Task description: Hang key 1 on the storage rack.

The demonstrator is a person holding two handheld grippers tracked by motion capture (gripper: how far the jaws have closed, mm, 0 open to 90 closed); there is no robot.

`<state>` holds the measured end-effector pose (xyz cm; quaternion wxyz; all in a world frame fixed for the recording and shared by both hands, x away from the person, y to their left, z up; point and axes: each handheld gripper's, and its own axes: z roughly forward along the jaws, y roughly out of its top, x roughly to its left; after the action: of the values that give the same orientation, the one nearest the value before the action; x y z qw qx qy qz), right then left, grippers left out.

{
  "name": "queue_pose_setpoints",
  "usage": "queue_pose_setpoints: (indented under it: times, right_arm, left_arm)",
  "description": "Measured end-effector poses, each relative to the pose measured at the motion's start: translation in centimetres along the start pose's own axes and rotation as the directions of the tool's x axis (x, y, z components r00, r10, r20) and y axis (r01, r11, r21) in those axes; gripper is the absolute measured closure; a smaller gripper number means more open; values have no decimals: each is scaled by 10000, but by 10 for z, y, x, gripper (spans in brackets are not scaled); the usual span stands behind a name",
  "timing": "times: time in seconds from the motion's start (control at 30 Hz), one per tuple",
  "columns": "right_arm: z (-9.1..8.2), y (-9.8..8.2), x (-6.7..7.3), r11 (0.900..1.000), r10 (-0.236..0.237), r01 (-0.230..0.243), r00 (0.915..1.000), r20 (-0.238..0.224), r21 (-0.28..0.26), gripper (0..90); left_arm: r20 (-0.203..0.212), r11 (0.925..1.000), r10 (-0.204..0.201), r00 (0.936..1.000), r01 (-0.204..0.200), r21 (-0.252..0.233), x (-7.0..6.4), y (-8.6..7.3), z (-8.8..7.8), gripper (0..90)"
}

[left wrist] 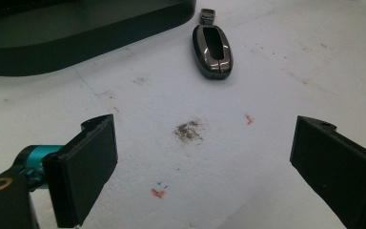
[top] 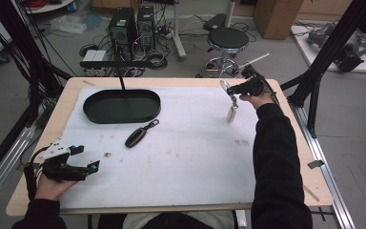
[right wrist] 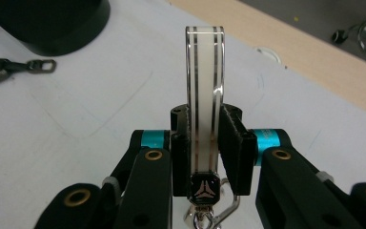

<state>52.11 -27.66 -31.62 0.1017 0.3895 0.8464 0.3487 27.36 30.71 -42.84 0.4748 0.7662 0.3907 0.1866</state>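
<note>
My left gripper [top: 83, 160] rests low on the near left corner of the table [top: 286, 157], jaws spread wide with nothing between them. I judge it parked there on purpose: it is out of the way, yet its jaws point across the white sheet [top: 195, 148] toward the dark key fob [top: 137, 136], which its own view shows lying flat ahead of it [left wrist: 212, 51], well apart from the pads [left wrist: 88, 167].

Further in, the black oval tray [top: 122, 106] sits at the far left of the sheet, empty as far as I can see. The dark fob lies just in front of its near rim, not touching it, its little clasp end turned toward the tray. That looks to me like the place where the pieces are meant to end up.

On the right, my right gripper [top: 233, 91] is up off the table near the far edge, clenched on the white fob [top: 231, 112]. In the right gripper view the pads pinch its flat sides low down, near the metal ring end, so the striped white body [right wrist: 204, 95] stands straight out beyond the jaws. From above it hangs below the gripper, clear of the sheet. Gripping the flat faces keeps it from twisting while it travels; I reckon the carry toward the tray comes next.
</note>
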Motion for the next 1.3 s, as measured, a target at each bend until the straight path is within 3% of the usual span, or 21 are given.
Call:
queue_pose_setpoints:
  times: [0.23,0.6,0.87,1.03,1.3]
  right_arm:
    - [-18,15,17,9977,-389,374,9989,-255,-565,758]
    - [-25,34,51,9921,-1136,1090,9907,-749,-628,758]
    - [-18,54,78,9822,-1824,1759,9770,-1101,-666,757]
    - [-15,63,90,9787,-1951,1832,9705,-1415,-931,758]
    - [-3,72,103,9751,-2143,2008,9622,-1682,-937,757]
  left_arm:
    - [67,10000,2,10000,-2,-59,0,1,1,91]
    - [108,9999,-20,9999,21,-100,0,1,1,91]
    - [145,9999,-25,9999,27,-135,1,1,1,91]
    - [140,9998,-54,9999,57,-172,1,1,1,92]
    - [129,9999,-31,9999,33,-154,1,1,1,91]
